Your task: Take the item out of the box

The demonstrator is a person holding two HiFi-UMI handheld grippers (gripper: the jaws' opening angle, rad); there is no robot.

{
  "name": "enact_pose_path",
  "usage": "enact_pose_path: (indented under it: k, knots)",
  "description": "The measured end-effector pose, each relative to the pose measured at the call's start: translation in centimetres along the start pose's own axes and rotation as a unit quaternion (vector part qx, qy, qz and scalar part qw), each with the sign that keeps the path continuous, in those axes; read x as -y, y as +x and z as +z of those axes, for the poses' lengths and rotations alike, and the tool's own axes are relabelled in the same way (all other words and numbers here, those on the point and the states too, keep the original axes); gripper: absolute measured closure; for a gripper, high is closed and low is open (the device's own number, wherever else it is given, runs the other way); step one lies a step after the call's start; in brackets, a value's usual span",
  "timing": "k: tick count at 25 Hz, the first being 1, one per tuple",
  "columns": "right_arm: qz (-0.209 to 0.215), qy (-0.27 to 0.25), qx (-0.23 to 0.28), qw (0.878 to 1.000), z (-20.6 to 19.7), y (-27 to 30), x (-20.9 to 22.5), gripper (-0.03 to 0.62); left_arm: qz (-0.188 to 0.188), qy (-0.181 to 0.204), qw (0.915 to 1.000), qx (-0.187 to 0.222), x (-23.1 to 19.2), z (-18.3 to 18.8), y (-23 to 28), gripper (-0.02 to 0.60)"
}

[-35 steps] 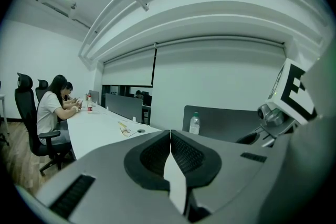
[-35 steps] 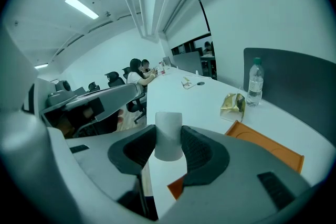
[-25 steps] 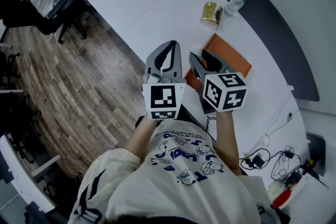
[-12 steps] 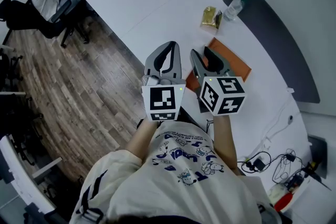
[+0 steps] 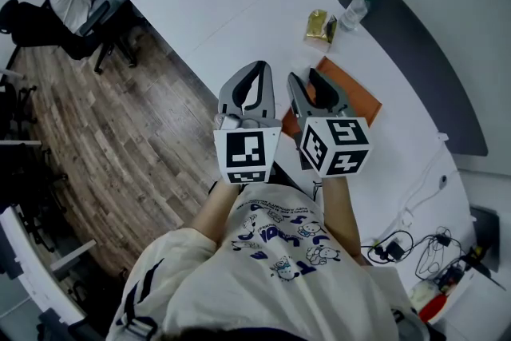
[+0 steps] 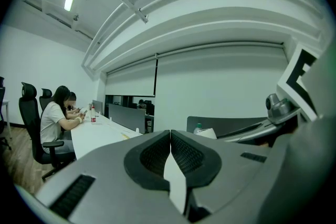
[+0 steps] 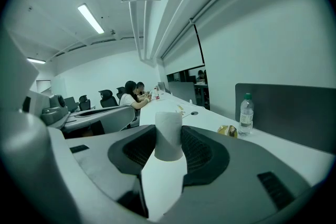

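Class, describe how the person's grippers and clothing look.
The left gripper and right gripper are grey with dark ribbed pads; each carries a white cube with black square markers. The person wears a cream short-sleeved shirt with blue cartoon prints.

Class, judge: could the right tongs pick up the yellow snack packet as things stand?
Probably not yet: the right tongs are clamped on a white roll, so they are full; the snack packet lies further along the table.
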State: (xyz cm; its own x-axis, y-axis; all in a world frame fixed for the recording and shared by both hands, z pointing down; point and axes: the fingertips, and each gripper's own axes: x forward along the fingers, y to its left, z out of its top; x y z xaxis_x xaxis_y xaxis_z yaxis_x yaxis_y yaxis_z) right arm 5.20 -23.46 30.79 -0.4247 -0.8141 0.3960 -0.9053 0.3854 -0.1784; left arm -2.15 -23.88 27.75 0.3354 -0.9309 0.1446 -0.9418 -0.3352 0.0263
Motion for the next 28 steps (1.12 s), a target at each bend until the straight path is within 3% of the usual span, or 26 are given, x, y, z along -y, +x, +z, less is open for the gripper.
enact_pose_path:
  k: [28]
  knots:
    - [-0.005,-0.001,0.026,1.0,1.1,-1.3,-0.2,0.423,0.019,-0.003,0.9998,0.007,-0.9,0.5,-0.8,0.563]
